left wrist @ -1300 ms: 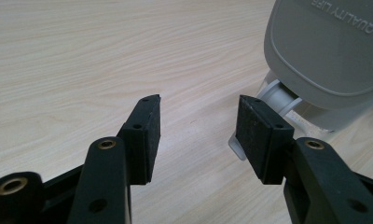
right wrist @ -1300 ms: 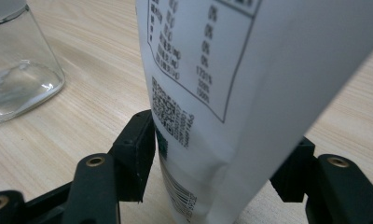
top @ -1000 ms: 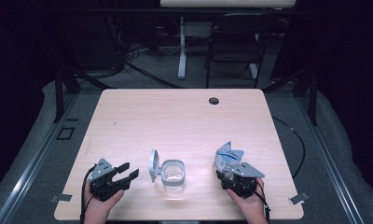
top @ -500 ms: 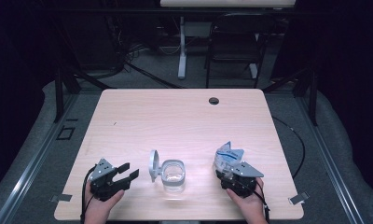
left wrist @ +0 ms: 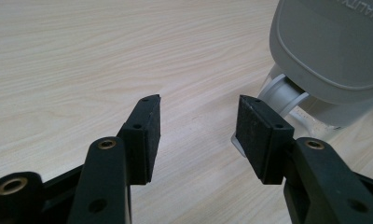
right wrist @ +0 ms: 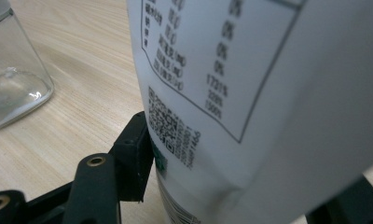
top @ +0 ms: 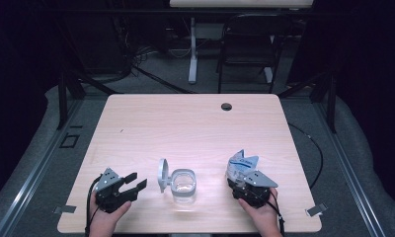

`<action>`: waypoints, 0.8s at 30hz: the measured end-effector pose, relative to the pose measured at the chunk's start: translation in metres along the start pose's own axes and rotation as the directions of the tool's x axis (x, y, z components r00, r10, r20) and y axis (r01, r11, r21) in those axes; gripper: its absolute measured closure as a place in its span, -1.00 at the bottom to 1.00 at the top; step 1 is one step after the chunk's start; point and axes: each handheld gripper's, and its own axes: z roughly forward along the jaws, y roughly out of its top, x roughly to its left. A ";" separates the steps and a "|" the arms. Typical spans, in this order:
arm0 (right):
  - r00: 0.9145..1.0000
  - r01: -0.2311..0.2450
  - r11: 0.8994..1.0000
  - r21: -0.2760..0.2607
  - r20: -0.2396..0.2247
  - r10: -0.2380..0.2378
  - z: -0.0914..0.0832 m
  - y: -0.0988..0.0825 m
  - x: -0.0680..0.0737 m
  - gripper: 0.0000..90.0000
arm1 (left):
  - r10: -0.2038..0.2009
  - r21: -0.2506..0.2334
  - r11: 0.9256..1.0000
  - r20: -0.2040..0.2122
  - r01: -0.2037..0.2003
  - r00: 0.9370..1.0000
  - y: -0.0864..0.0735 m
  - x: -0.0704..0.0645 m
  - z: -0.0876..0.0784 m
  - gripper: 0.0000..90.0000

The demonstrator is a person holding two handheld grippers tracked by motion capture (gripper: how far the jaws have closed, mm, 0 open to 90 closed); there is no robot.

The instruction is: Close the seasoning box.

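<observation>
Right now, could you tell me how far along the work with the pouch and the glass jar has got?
Done: the glass jar stands with its lid flipped open. In hand: the right gripper is shut on the pouch, held upright beside the jar; the left gripper is open near the lid, touching nothing. Left: the jar looks empty, so likely the pouring and closing the lid.

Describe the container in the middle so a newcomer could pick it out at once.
On the wooden table, look at the near edge, between the left gripper and the right gripper. The clear glass jar stands there, its grey hinged lid flipped open; its neighbour is an opaque white-and-blue pouch.
</observation>
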 end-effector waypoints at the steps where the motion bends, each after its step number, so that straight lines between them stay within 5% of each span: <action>1: 1.000 -0.001 1.000 0.001 0.001 0.001 0.000 0.000 0.000 -0.08 | -0.002 0.000 1.000 0.000 0.002 1.000 0.000 0.000 0.000 0.12; 24: 1.000 0.015 1.000 0.003 -0.017 -0.014 -0.001 0.000 -0.001 0.01 | -0.001 -0.001 1.000 -0.007 0.001 1.000 -0.001 0.001 -0.002 0.13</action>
